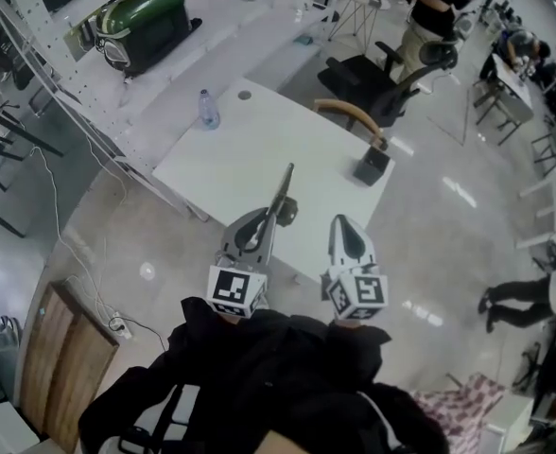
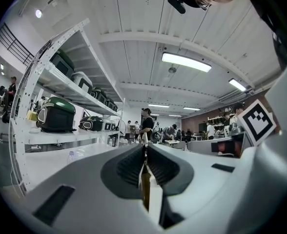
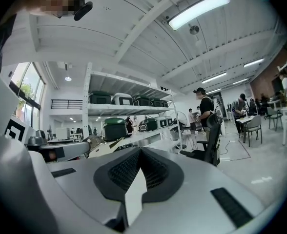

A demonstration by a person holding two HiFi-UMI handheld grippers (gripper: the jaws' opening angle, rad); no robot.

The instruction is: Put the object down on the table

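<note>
Clamping slim stick (image 1: pixel 284 189) in left tool (image 1: pixel 269 219) — juts ahead over table (image 1: pixel 259 145) | right tool (image 1: pixel 343 223) closed, empty

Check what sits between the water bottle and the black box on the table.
Nothing: head view shows bare white table between the water bottle and the black box. The held strip ends short of it.

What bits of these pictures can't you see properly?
1. Thin stick in the left hand-held gripper: the left gripper view shows it edge-on and the jaws cover most of it, so I cannot tell what it is.
2. Dark box on the table: too small in the head view to identify.
3. Bottle: too small in the head view to tell whether it is full.
</note>
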